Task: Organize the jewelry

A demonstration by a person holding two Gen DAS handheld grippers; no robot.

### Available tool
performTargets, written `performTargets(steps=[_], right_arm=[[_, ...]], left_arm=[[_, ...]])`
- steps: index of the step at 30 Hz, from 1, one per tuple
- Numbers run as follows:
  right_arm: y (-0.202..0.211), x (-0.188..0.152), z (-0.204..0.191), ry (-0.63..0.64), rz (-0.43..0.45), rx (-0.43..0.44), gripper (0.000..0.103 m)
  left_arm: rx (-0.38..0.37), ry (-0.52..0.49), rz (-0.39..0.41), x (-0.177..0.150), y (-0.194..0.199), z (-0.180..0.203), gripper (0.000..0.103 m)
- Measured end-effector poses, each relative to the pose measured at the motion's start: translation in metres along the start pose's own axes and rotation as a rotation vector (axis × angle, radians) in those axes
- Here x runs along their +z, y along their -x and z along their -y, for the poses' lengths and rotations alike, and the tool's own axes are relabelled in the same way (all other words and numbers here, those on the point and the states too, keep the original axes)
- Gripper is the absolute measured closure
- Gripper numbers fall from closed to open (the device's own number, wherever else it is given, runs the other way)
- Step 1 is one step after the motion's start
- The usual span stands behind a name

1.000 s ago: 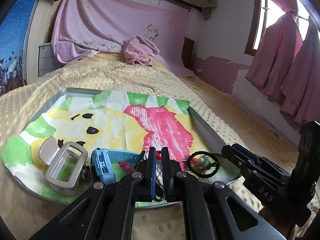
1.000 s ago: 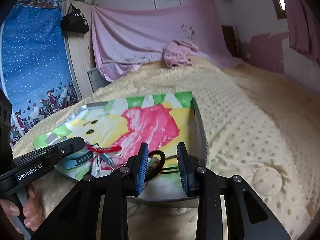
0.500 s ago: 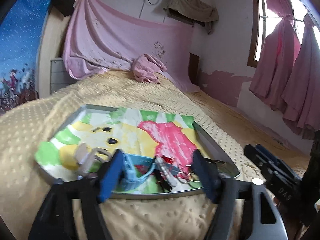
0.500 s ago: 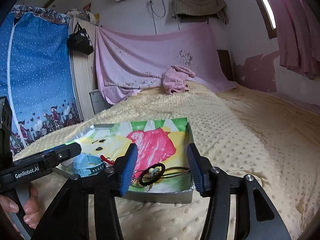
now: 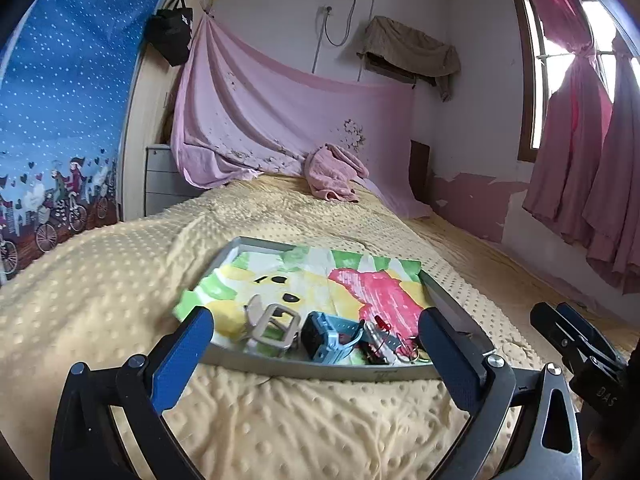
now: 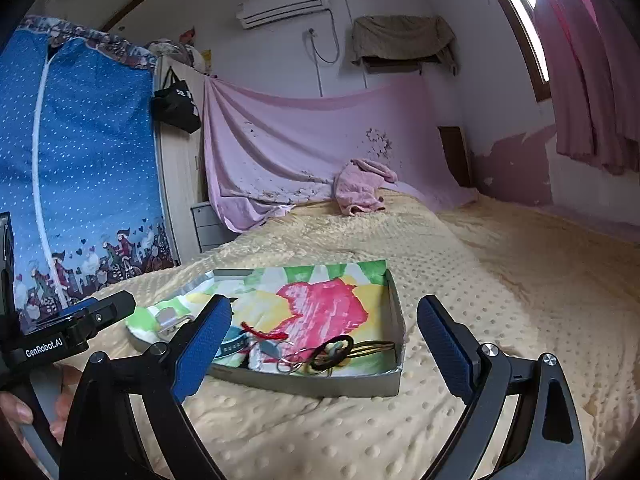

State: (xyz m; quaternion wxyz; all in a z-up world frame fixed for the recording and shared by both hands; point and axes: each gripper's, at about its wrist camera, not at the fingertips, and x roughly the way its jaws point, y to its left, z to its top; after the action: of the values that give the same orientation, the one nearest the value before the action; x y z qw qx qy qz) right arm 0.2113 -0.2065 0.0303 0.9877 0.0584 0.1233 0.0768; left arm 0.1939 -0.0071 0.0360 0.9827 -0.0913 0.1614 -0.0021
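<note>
Two grippers, one lot of jewelry, one tray.

Left gripper (image 5: 316, 344): jaws spread wide, empty, hanging above the bed's yellow dotted blanket (image 5: 100, 280), short of the tray.

Right gripper (image 6: 324, 340): jaws likewise parted and holding nothing, poised over the tray's near rim.

Tray (image 6: 394, 304): shallow, grey metal, lined with a painted cloth in yellow, pink and green (probably there to keep small pieces from sliding and to show them up).

Contents, all gathered along the tray's near edge, just ahead of both sets of jaws:
- grey buckle-like clasp (image 5: 276, 326), toward the left jaw in the left view;
- blue watch (image 5: 326, 336), between the left gripper's jaws;
- red cord piece (image 6: 266, 334), beside the watch;
- thin wire rings (image 6: 292, 360), partly tangled;
- black hair tie with pale ornament (image 6: 332, 352), toward the right jaw in the right view, lying over bronze-coloured bands (image 6: 372, 346).

Judgement: the far part of the tray lies bare, so sorting seems barely begun; spreading the items out would be the likely aim.
</note>
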Motion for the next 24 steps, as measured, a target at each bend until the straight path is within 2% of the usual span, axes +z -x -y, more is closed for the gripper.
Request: performTargets(steps=[16,24], right_arm=[[0.088,0.001,-0.042,0.052,0.017,0.024,0.011],[0.124,-0.010,-0.050,0.066,-0.012,0.021,0.011]], left_arm=[[0.023,-0.032,0.055,-0.011,0.091,-0.017,0.000],[0.027,-0.046,0.054,-0.025,0.127,-0.026,0.000]])
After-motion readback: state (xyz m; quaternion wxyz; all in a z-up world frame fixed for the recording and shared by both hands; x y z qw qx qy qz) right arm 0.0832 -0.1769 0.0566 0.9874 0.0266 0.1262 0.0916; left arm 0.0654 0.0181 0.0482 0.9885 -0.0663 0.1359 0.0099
